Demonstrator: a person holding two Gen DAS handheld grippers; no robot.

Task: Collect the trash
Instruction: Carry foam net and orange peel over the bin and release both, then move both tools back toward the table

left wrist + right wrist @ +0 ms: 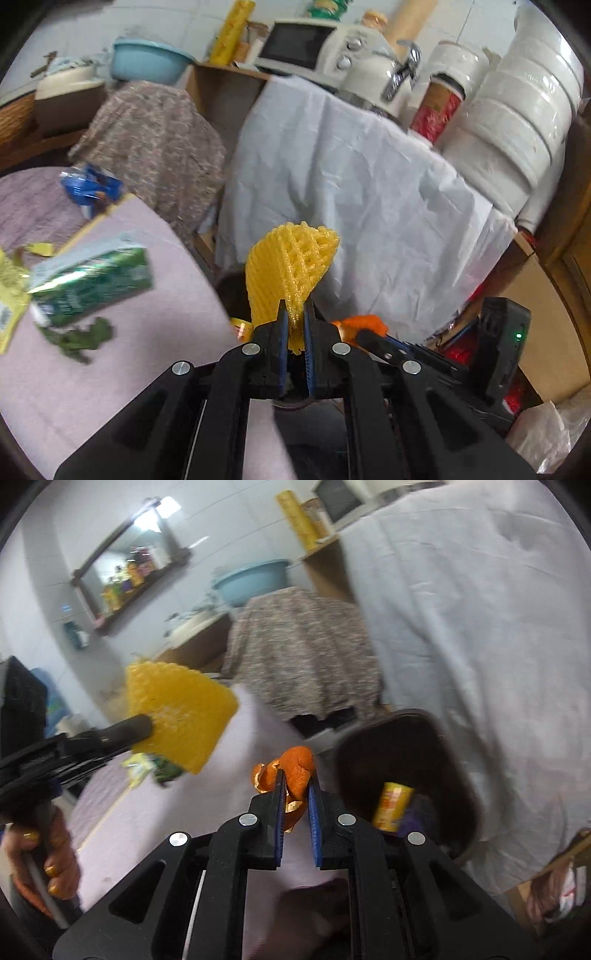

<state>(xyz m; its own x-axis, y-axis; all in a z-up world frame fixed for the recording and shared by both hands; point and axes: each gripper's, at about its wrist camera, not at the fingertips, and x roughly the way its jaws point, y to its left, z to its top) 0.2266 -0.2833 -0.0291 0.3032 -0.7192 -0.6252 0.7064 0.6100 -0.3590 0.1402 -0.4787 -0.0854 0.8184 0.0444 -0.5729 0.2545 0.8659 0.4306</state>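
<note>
Trash is in both tools at once: the left gripper pinches a yellow foam fruit net by its lower end, so the net fans upward clear of the pink table, and the right gripper is clamped on a curl of orange peel. Both loads hang in the air near the table's far edge, I'd guess so they can be dropped into the dark bin to the right, where a yellow can already lies. A green wrapper, a blue wrapper and leafy scraps wait on the table at left. The white draped cloth crowds close behind the bin.
</note>
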